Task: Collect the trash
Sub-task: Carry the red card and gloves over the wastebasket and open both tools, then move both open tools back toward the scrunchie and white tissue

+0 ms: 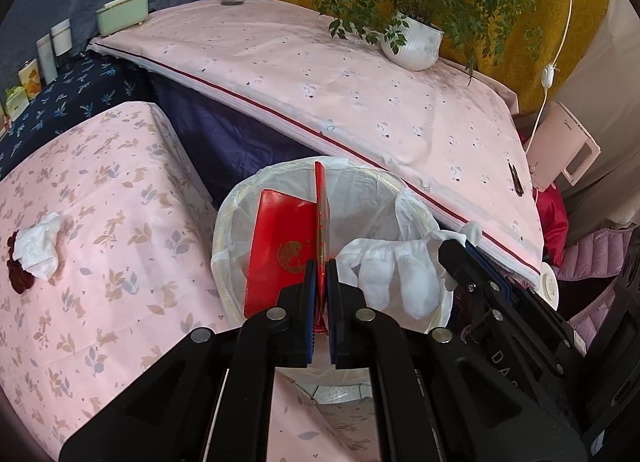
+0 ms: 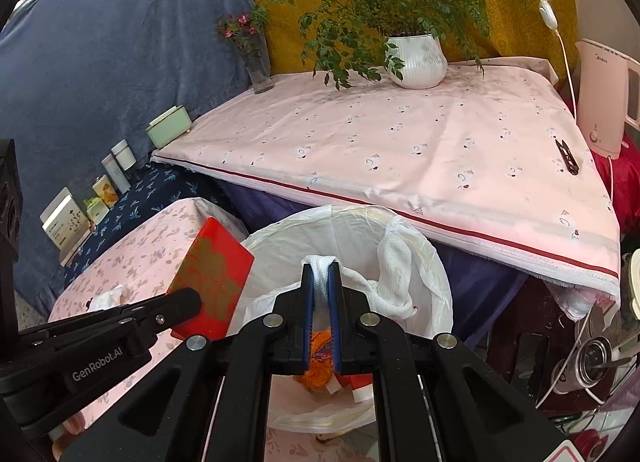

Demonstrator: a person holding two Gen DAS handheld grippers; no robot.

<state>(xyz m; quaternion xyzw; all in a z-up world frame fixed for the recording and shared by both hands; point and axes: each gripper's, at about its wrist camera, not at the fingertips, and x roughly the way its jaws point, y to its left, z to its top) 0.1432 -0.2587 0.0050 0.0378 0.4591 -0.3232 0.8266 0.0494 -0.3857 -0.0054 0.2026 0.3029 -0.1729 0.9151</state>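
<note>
Both of your grippers are poised over the lined trash bin (image 1: 332, 246), so the task stands at the drop stage for two items. Your left gripper (image 1: 320, 290) has its jaws closed on a folded red card (image 1: 286, 250) printed with a gold fish; the card stands upright over the bin mouth, its lower edge pinched between the blue pads. Your right gripper (image 2: 321, 302) has its jaws closed on a wad of white tissue (image 2: 320, 262), which hangs over the bin opening as well. Neither item is released yet. In the right wrist view, the bin already contains orange wrapping (image 2: 320, 358) and what appears to be a white scrap at the bottom, though the jaws hide much of the interior and the contents cannot be fully listed. One crumpled white tissue (image 1: 40, 250) remains on the low desk (image 1: 100, 302) with the rabbit-print cloth, lying against a dark red clump (image 1: 18, 270) whose nature is unclear. The task is therefore partly complete: release the two held items, then return for the remainder. Count as follows: one bin, one red card, one tissue wad in the jaws, one tissue left on the desk, one dark red clump. On the higher desk (image 2: 400, 150) you also see one potted plant (image 2: 418, 62), one glass vase (image 2: 260, 74) and one small black clip (image 2: 568, 158), none of which looks like trash.
</note>
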